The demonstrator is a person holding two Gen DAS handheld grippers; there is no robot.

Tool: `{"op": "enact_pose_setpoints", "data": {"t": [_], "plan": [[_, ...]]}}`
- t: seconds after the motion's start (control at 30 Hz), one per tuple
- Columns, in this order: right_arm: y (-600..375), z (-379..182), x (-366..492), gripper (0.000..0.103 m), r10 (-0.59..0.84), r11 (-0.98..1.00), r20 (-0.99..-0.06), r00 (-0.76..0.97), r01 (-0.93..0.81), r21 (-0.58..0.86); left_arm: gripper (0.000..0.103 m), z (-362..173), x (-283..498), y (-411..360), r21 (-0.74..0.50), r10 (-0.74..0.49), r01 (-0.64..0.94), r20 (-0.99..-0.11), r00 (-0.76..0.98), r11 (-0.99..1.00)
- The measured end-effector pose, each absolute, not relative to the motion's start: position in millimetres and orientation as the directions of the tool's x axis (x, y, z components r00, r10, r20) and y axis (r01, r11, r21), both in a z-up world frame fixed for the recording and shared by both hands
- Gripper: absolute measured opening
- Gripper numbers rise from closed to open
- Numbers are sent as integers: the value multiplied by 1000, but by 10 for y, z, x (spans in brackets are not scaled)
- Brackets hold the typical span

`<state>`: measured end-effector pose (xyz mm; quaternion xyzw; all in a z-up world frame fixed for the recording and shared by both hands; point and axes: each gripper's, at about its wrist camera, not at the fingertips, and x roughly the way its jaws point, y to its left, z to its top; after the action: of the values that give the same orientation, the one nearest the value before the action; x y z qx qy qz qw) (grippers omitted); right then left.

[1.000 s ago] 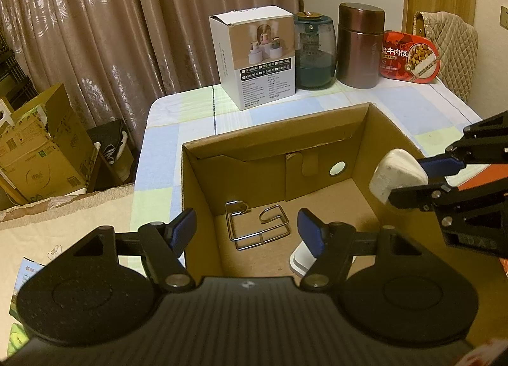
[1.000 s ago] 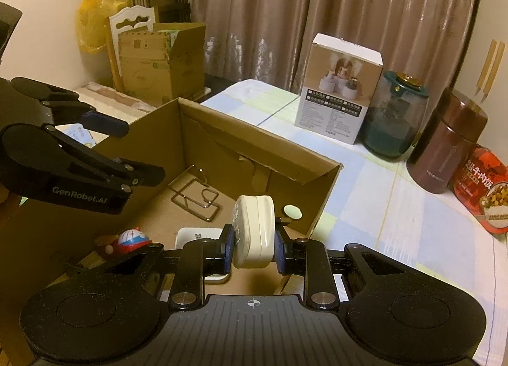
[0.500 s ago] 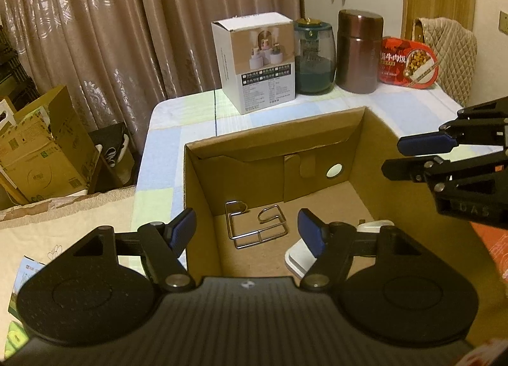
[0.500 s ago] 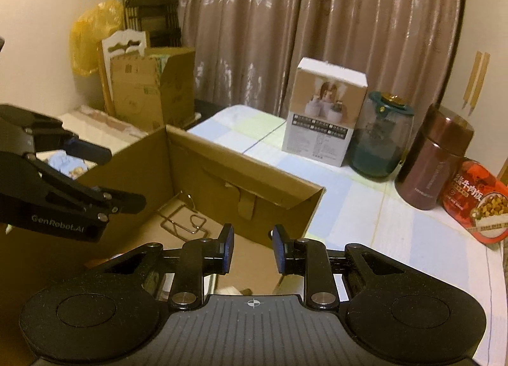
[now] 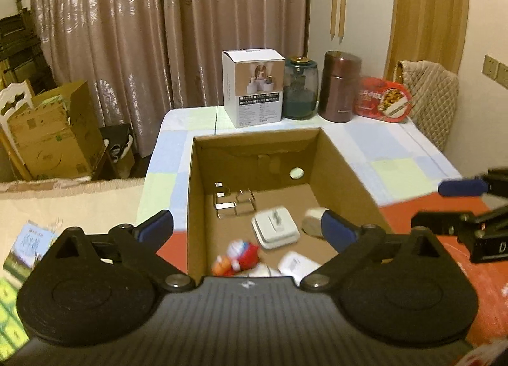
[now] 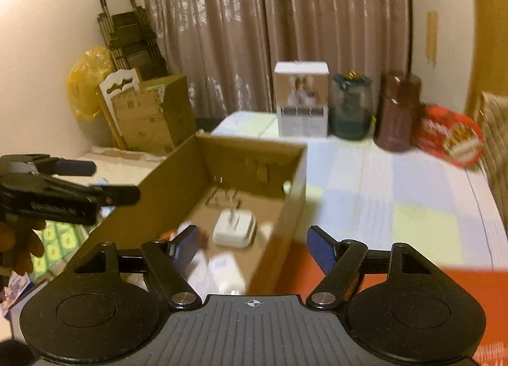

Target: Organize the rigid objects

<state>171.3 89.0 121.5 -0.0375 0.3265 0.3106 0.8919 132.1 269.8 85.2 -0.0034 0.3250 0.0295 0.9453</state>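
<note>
Brown cardboard box (image 5: pixel 343 169) centre frame, just ahead of both tools: left tool (image 5: pixel 247 229) and right tool (image 6: pixel 252 247) just opened, gripping nothing.

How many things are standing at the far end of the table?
4, in a row: a white carton, then a teal glass jar, a brown canister and a red food tub rightmost. Nothing seems hidden behind them.

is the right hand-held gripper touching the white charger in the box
Apart. The right wrist view shows the right hand-held gripper open and empty, with the white charger lying on the box floor beyond.
</note>
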Motion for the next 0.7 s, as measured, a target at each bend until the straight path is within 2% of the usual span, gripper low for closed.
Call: {"op": "enact_pose_setpoints", "data": {"t": [0.17,0.3,0.4,0.7], "plan": [[669,1222,1225,73,497,824,-638,588,-550,135,101,999,753,2538,-27,59,-93,-592,804,995],[485,1239,942,73,504,835,-645,575,-514,195,101,1015,418,2360,-20,94,-137,-629,772,990],[383,1240,758,73,502,845,-648,573,-484,226,101,989,191,2239,-72,44,-116,-638,769,991],[244,1244,365,74,467,863,-674,572,-459,209,101,904,-281,1924,-63,51,-124,-664,746,990]]}}
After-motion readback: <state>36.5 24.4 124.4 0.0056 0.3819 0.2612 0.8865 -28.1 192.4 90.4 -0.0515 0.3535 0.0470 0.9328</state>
